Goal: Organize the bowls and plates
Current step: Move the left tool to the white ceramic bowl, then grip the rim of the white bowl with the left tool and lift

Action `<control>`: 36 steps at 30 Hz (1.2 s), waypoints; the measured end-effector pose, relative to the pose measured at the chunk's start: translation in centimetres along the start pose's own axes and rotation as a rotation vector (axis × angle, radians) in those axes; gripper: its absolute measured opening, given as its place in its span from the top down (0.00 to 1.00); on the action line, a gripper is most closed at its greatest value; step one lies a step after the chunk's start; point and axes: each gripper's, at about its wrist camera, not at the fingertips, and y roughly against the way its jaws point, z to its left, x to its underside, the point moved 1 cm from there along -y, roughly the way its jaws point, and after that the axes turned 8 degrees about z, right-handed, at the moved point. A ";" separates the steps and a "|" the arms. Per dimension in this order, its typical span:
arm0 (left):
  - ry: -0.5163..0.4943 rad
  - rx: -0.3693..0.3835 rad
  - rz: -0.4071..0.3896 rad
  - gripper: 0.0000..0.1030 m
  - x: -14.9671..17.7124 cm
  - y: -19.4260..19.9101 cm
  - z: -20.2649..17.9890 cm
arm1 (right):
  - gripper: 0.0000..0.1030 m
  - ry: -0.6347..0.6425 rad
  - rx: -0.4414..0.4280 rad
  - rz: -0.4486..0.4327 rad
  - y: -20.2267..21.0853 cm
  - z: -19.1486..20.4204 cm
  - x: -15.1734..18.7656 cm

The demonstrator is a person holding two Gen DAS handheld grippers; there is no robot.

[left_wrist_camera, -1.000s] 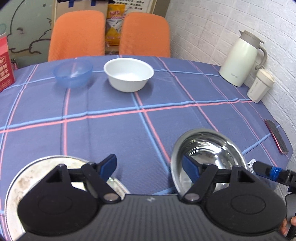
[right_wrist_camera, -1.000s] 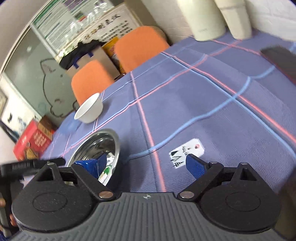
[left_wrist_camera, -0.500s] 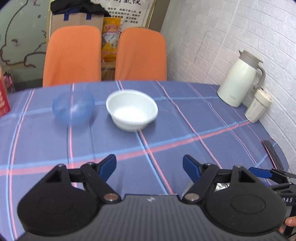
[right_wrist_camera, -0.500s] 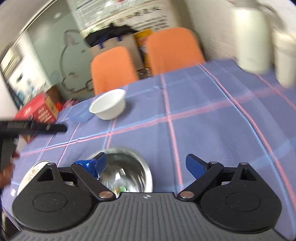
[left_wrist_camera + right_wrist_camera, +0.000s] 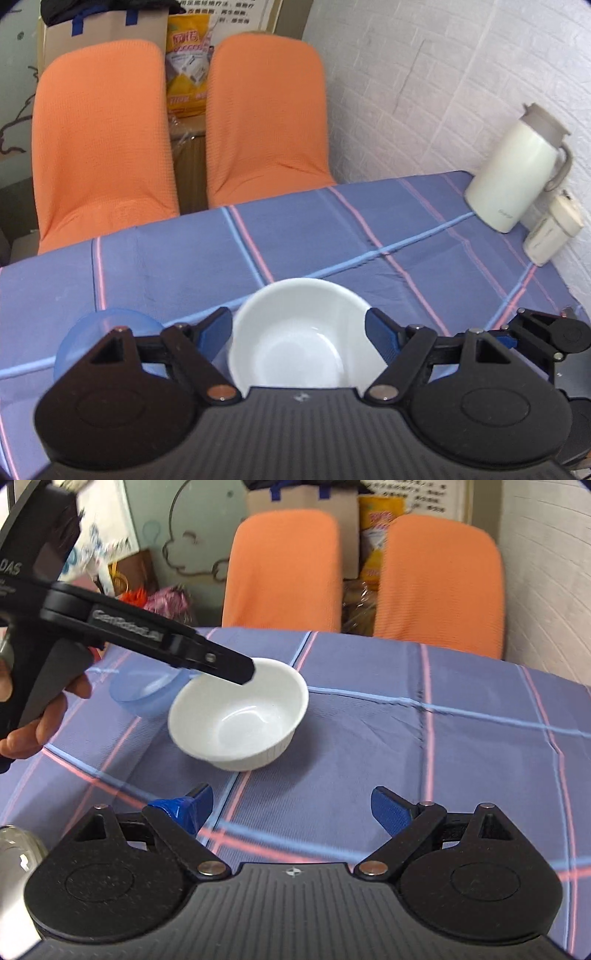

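Reaching over the round white ceramic bowl (image 5: 301, 334), the left tool (image 5: 299, 330) has its two blue fingers spread wide, one on each side of the bowl's rim; from the left wrist view I cannot tell if they touch it. In the right wrist view the same tool, held by a hand (image 5: 35, 716), comes from the left and its black tip lies over the near-left rim of the white bowl (image 5: 240, 716). The bowl looks tilted there, its left rim higher than its right one.

Just left of the white bowl, almost touching it, sits a translucent blue plastic bowl (image 5: 107, 328), partly hidden behind the left tool.

The right tool (image 5: 291, 806) is also spread, holding nothing, above bare cloth in front of the white bowl. The desk with blue checked cloth (image 5: 424, 738) is open to the right of the white bowl and behind it up to the far edge. Past that edge stand two orange chairs (image 5: 103, 136). Far right of the white bowl, at the wall, stand a cream thermos jug (image 5: 517, 173) and a small cream lidded cup (image 5: 554, 232). A shiny metal rim (image 5: 18, 849) shows at the near left.
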 end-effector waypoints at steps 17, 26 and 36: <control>-0.032 -0.021 0.047 0.24 0.2 -3.8 0.5 | 0.22 0.171 0.042 0.064 -4.2 2.6 -1.9; -0.022 -0.030 0.060 0.24 0.6 -4.5 0.8 | 0.22 0.136 0.020 0.039 -5.5 2.3 -3.4; -0.044 -0.008 0.068 0.44 0.9 -4.7 0.2 | 0.24 0.258 0.065 -0.055 -5.8 3.9 -4.4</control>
